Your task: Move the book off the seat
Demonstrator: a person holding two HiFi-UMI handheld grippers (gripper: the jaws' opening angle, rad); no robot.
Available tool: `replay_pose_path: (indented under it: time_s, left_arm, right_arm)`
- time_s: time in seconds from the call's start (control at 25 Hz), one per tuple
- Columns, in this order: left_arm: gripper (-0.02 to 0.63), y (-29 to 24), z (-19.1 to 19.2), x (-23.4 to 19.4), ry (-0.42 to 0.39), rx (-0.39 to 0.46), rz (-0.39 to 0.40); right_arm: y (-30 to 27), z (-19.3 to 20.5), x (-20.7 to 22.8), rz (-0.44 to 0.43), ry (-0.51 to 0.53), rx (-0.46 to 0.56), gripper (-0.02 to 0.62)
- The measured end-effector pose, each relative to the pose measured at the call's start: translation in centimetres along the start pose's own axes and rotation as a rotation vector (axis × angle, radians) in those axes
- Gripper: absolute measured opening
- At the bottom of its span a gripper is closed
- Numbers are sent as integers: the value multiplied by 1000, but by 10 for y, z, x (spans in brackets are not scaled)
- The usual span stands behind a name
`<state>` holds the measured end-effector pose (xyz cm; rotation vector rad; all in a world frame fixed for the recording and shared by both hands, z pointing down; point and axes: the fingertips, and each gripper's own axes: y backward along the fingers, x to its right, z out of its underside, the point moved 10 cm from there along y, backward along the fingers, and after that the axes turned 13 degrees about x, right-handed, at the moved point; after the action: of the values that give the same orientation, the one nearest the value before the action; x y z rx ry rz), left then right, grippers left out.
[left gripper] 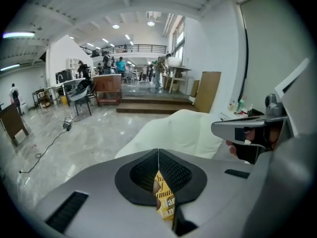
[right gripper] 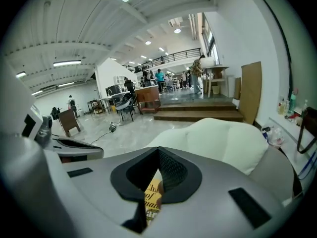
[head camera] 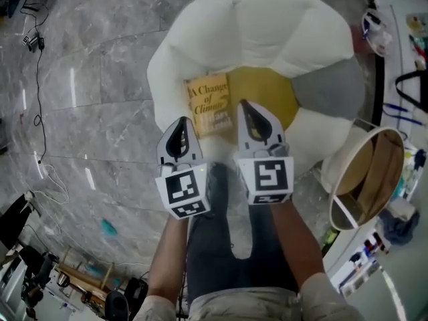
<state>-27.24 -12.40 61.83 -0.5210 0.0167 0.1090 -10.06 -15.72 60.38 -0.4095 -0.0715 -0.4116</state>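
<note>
Now book (head camera: 207, 102) flat on seat (head camera: 267, 32), just beyond closed, empty left gripper (head camera: 181, 123) and right gripper (head camera: 245, 107).

Book (head camera: 208, 105): yellow cover, lying flat, face up, centre of my head view.
Seat (head camera: 267, 25): white padded chair, upper centre; book on its yellow cushion (head camera: 271, 92).

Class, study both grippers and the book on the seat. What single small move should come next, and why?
Probably open the jaws of the left gripper and the right gripper. Both are shut and hover just above the book, which lies flat on the yellow seat. Shut jaws cannot take its edge.
</note>
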Motion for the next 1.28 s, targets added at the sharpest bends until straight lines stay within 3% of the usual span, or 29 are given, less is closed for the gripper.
replay_pose_path:
  time_s: [0.32, 0.52, 0.56, 0.72, 0.92, 1.08, 1.28]
  left_arm:
    - [47, -41, 79, -1, -21, -82, -61]
    - [92, -68, 135, -5, -27, -157, -80]
    - [101, -73, 146, -6, -28, -173, -81]
    - [136, -88, 176, -4, -22, -228, -74]
    - [210, -109, 211, -7, -6, -263, -73]
    - [228, -121, 236, -8, -5, -286, -54]
    - [241, -127, 251, -7, -16, -303, -55]
  right_arm:
    - [-40, 100, 16, -32, -13, -97, 2]
    - [-65, 168, 28, -53, -90, -191, 7]
    - [-68, 181, 30, -64, -106, -211, 81]
    - [-80, 218, 37, -63, -145, -265, 89]
    - [-98, 265, 40, -94, -205, -340, 156]
    - [-112, 301, 43, -109, -270, -397, 219]
    - [-120, 320, 44, -140, -318, -418, 238]
